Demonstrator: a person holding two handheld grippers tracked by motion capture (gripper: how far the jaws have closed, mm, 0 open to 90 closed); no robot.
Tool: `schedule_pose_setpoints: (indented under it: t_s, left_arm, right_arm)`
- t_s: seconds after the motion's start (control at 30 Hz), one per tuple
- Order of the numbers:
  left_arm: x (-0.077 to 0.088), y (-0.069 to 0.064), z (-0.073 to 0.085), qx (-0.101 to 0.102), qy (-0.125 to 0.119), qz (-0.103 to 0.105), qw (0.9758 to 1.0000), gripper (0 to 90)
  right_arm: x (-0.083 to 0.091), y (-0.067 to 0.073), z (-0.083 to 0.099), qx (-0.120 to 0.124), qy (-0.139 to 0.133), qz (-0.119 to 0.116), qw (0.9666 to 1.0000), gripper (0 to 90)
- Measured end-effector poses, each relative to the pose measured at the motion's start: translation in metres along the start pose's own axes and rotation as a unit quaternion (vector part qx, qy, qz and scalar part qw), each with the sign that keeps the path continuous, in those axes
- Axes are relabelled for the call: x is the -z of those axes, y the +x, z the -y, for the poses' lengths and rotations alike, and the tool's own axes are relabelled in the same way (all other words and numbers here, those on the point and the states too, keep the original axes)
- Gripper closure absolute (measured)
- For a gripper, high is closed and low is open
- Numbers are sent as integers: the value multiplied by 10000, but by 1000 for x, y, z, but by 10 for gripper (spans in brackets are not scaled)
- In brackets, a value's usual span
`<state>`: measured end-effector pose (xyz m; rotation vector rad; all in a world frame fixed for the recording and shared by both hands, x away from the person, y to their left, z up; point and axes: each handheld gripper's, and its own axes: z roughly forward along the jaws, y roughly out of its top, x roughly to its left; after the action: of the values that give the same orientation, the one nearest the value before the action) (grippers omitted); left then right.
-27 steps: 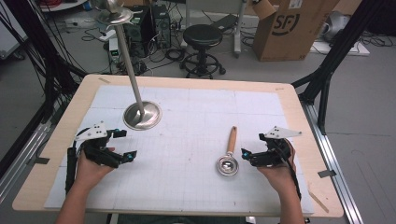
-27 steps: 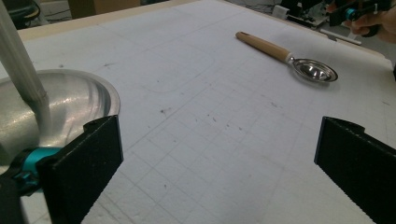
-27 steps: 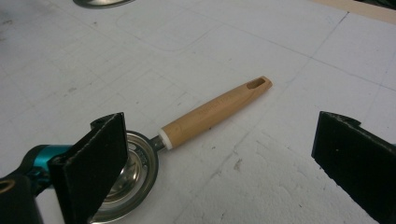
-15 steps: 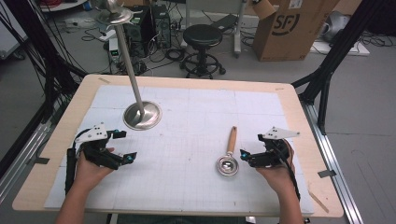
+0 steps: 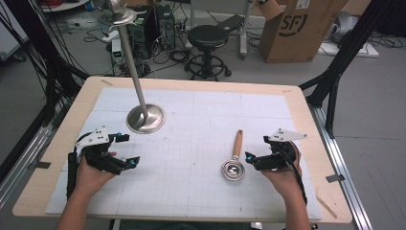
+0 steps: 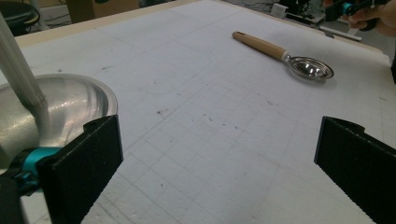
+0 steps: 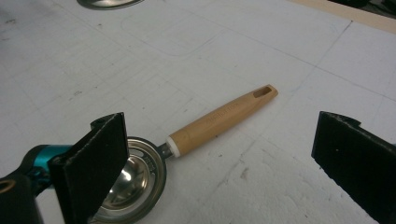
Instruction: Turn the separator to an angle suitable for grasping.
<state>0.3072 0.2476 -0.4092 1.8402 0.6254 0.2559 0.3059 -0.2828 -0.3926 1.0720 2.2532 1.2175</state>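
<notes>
the right gripper point(image 5: 256, 159) sits low over the surface point(image 5: 201, 120) with its jaws wide and nothing between them. the spoon point(image 5: 234, 160), with a wooden handle and a shiny round bowl, lies flat just in front of those jaws. in the right gripper view the bowl point(image 7: 128, 184) is tucked partly behind one jaw, and the handle point(image 7: 224, 119) runs away across the gap toward the other jaw. it looks like the hand is lined up this way so the jaws can close on the spoon near where the bowl meets the handle. they do not touch it yet.

the left gripper point(image 5: 122, 151) rests on the other side, well apart from the spoon, with its jaws wide too and nothing in them. the round metal base point(image 6: 60, 109) of a tall stand point(image 5: 136, 81) is just beside one of its jaws. this hand seems to be waiting out of the way.

some things are hard to see. one jaw hides part of the spoon's bowl in the right gripper view. the words stamped on the handle are too small to read. the top of the stand is cut off at the edge of the high view, so i cannot tell what it carries. the stand's pole is blurry in the left gripper view.
</notes>
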Motion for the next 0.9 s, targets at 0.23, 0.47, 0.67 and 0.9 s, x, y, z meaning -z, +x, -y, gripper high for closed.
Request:
schedule_pose_setpoints:
  t_s: [0.23,0.47,0.67,0.9]
  left_arm:
    - [2,1,0,50,-54,18,10000,16]
    - [-1,2,0,72,-75,20,9999,16]
    - [1,1,-1,81,-94,7,9999,16]
    - [1,-1,-1,52,-96,-16,9999,16]
  right_arm:
    - [-7,-2,0,-28,206,193,9996,33]
    - [-4,-2,-2,-90,243,196,9995,174]
    - [-9,-12,-9,-163,299,178,9993,383]
    - [-22,-20,-30,-155,652,354,9971,632]
